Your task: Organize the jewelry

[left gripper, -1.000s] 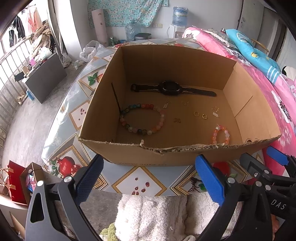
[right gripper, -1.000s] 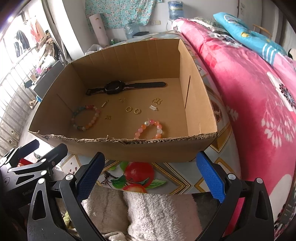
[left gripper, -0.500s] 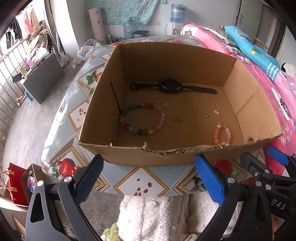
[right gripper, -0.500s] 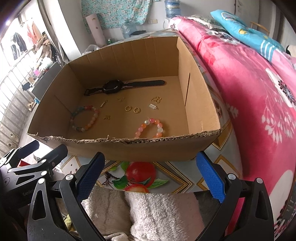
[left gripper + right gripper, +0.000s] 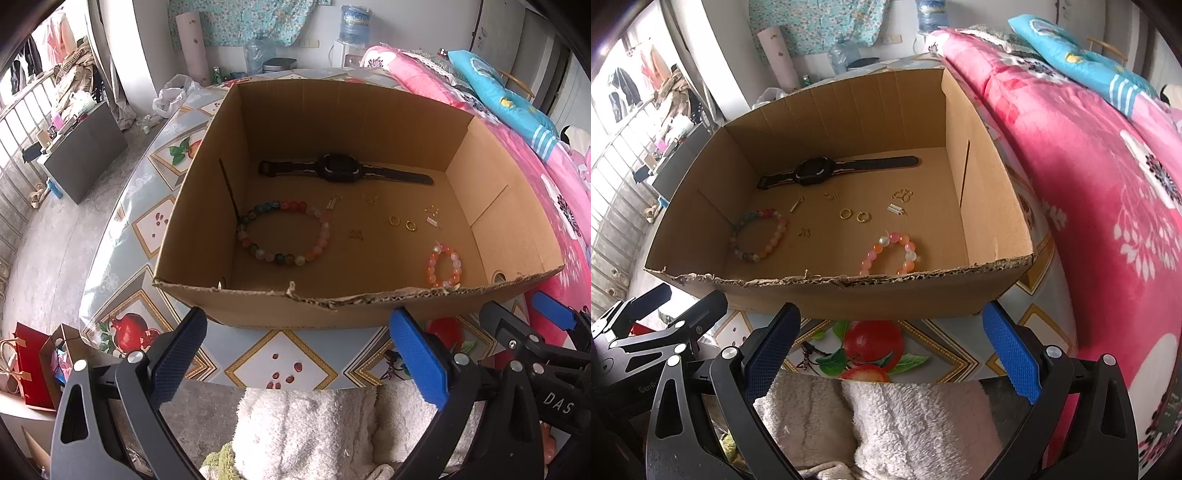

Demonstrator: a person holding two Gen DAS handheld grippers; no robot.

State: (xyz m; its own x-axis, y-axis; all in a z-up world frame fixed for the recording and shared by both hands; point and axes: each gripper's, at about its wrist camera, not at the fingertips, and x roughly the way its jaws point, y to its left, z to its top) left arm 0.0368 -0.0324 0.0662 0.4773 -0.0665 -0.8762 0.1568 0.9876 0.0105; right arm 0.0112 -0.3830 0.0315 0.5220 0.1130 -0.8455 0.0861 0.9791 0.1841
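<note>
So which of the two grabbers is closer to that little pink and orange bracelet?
Right. The right gripper sits just outside the box wall nearest the pink and orange bracelet; the left gripper is farther off to the bracelet's left.

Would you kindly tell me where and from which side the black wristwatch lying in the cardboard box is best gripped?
Probably the black wristwatch at its thick central case, from straight above, fingers pinching across its narrow width. It lies flat with thin straps stretched sideways near the back wall of the cardboard box, so a side approach looks blocked. Both grippers are open and outside the box.
</note>
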